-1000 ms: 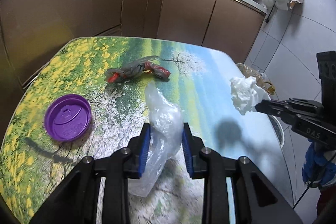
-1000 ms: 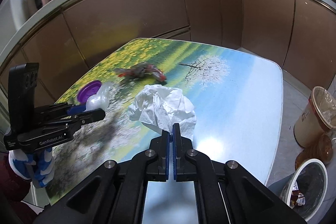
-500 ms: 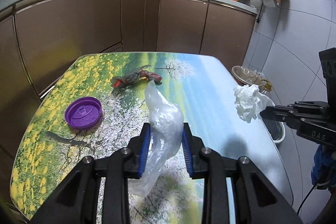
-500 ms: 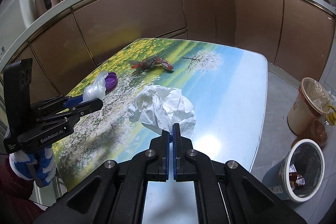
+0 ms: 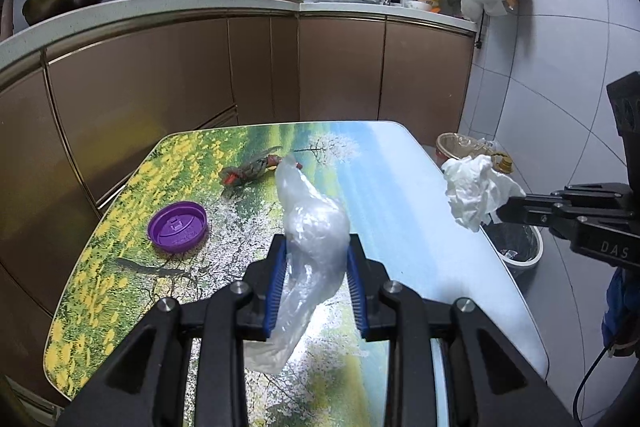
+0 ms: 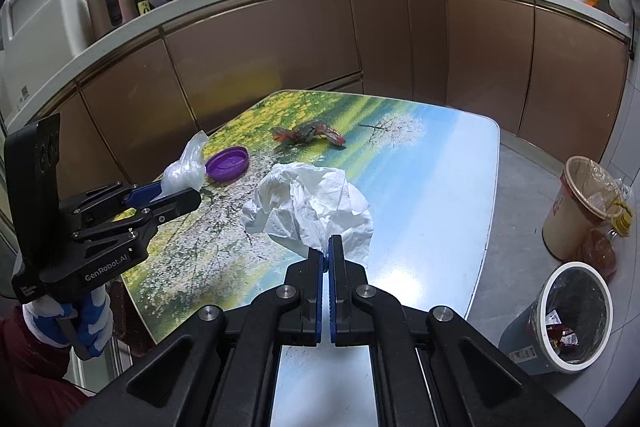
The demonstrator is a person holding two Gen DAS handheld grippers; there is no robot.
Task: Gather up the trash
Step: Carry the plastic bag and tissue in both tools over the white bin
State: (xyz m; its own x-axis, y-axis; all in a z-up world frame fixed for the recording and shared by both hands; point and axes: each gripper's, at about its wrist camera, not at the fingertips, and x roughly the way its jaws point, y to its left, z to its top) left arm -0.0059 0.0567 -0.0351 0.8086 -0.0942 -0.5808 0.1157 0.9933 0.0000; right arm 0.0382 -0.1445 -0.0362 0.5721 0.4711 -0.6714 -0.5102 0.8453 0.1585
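My left gripper (image 5: pixel 316 247) is shut on a crumpled clear plastic bag (image 5: pixel 314 227), held above the table (image 5: pixel 400 187); the same bag (image 6: pixel 186 171) shows in the right wrist view. My right gripper (image 6: pixel 325 243) is shut on a crumpled white paper napkin (image 6: pixel 312 203), lifted over the table's right side; the napkin (image 5: pixel 474 189) also shows at the right of the left wrist view. A purple plastic lid (image 5: pixel 178 225) lies on the table at the left. A red and grey wrapper (image 5: pixel 252 169) lies further back.
A grey trash bin (image 6: pixel 568 311) with wrappers inside stands on the floor right of the table, next to a tan bucket (image 6: pixel 580 203) lined with plastic. Brown kitchen cabinets (image 5: pixel 260 67) run behind the table. A person's gloved hand (image 6: pixel 80 315) holds the left gripper.
Both grippers have risen and pulled back from the table with their loads. The lid and wrapper now look smaller and farther, and the trash bin has come into the right wrist view.
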